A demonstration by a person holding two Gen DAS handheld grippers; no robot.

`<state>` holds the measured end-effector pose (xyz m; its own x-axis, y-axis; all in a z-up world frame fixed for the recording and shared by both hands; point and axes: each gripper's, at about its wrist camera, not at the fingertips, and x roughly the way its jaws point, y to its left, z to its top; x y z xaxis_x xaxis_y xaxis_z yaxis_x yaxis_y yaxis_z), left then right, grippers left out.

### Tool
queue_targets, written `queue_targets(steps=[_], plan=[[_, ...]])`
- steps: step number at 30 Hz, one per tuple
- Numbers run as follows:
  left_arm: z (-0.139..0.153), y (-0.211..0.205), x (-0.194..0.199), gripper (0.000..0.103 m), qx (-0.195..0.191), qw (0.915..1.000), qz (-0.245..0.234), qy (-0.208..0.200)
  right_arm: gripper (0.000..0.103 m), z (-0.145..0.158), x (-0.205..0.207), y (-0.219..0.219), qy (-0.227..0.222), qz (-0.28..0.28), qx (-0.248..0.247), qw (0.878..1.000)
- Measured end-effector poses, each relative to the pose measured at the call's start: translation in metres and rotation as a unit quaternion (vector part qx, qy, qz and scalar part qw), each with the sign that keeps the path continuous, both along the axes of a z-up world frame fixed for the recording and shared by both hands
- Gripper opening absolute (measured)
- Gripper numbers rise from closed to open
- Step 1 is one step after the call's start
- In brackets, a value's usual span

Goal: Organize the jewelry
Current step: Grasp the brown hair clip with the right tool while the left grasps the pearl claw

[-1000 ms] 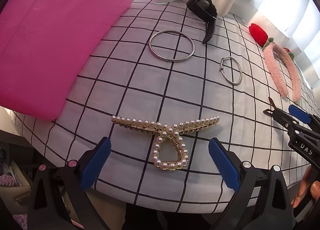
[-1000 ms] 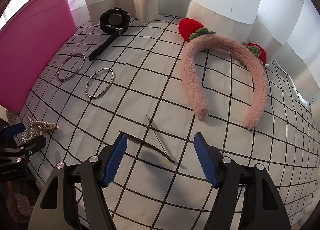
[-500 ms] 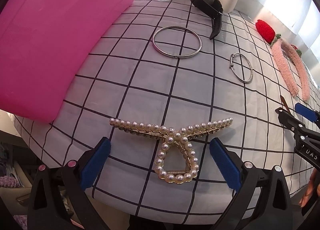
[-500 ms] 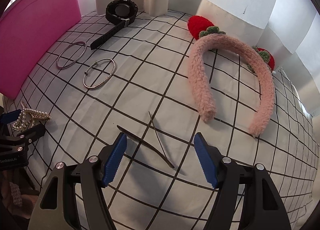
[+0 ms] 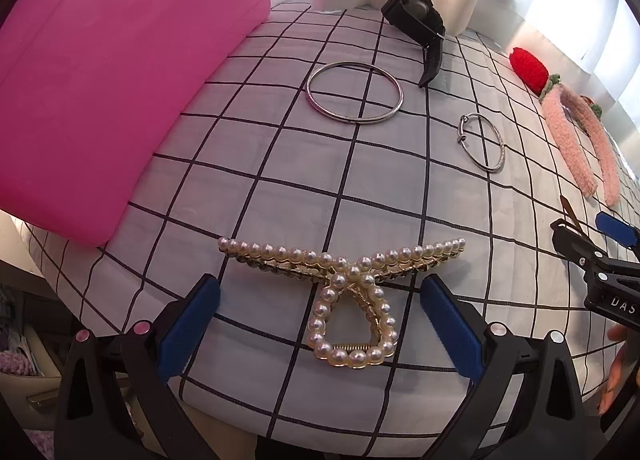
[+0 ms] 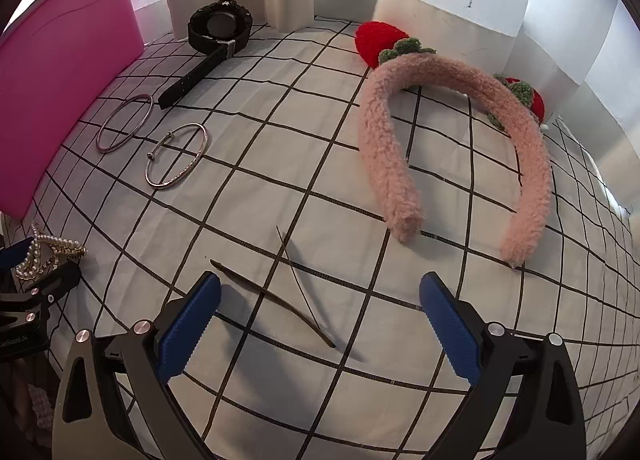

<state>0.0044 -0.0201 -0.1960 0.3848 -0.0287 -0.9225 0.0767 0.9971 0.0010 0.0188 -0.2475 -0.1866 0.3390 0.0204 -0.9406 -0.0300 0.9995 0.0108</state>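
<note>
The left gripper (image 5: 320, 316) stood wide open around the pearl hair clip (image 5: 344, 292); the right gripper (image 6: 320, 316) gaped, empty, over a thin hairpin (image 6: 276, 296)

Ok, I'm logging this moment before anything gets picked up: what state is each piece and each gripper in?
left gripper: open, jaws either side of the pearl hair claw
right gripper: open, over the thin hairpin
pearl hair claw: closed, lying flat, ungripped
thin hairpin: on the cloth, ungripped
black watch: unbuckled, strap stretched out
plain bangle: flat, closed ring
cuff bangle: flat, ends parted
pink headband: lying flat
pink bin: contents hidden
</note>
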Motion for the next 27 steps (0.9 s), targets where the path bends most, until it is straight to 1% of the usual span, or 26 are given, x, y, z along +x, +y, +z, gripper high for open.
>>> queue_targets(steps=[4,14,17,19,20,21,22,23,24,25,26,27], plan=[[0.0,-0.001,0.002,0.098,0.0,1.0,0.0,0.003,0.094,0.0,-0.004,0.0,-0.011,-0.004,0.0,1.0],[0.0,-0.002,0.007,0.097,0.002,0.9998,-0.003,0.021,0.093,0.003,-0.003,0.001,-0.002,0.006,0.005,1.0],[0.001,-0.002,0.005,0.094,0.001,0.9998,-0.006,0.018,0.091,0.003,-0.003,0.001,-0.003,0.005,0.006,1.0],[0.002,-0.005,0.002,0.089,0.002,0.9998,-0.012,0.015,0.082,0.005,-0.005,0.005,-0.005,0.012,0.006,1.0],[0.003,-0.007,0.0,0.085,0.002,0.9998,-0.017,0.013,0.08,0.006,-0.006,0.007,-0.007,0.017,0.006,1.0],[0.004,-0.009,-0.001,0.08,0.002,0.9997,-0.022,0.011,0.075,0.007,-0.006,0.009,-0.008,0.021,0.006,1.0],[0.005,-0.011,-0.003,0.078,0.003,0.9996,-0.027,0.009,0.071,0.008,-0.007,0.011,-0.009,0.024,0.006,1.0],[0.005,-0.013,-0.004,0.073,0.002,0.9995,-0.032,0.007,0.068,0.009,-0.007,0.013,-0.011,0.026,0.007,1.0],[0.006,-0.015,-0.005,0.069,0.001,0.9993,-0.036,0.007,0.062,0.009,-0.008,0.015,-0.012,0.029,0.007,0.999],[0.007,-0.016,-0.006,0.066,0.0,0.9992,-0.039,0.006,0.052,0.01,-0.009,0.017,-0.014,0.034,0.007,0.999],[0.008,-0.017,-0.007,0.06,-0.001,0.9991,-0.043,0.005,0.043,0.012,-0.01,0.02,-0.016,0.038,0.006,0.999],[0.009,-0.018,-0.007,0.051,0.0,0.9989,-0.046,0.004,0.021,0.014,-0.011,0.023,-0.019,0.042,0.003,0.999]])
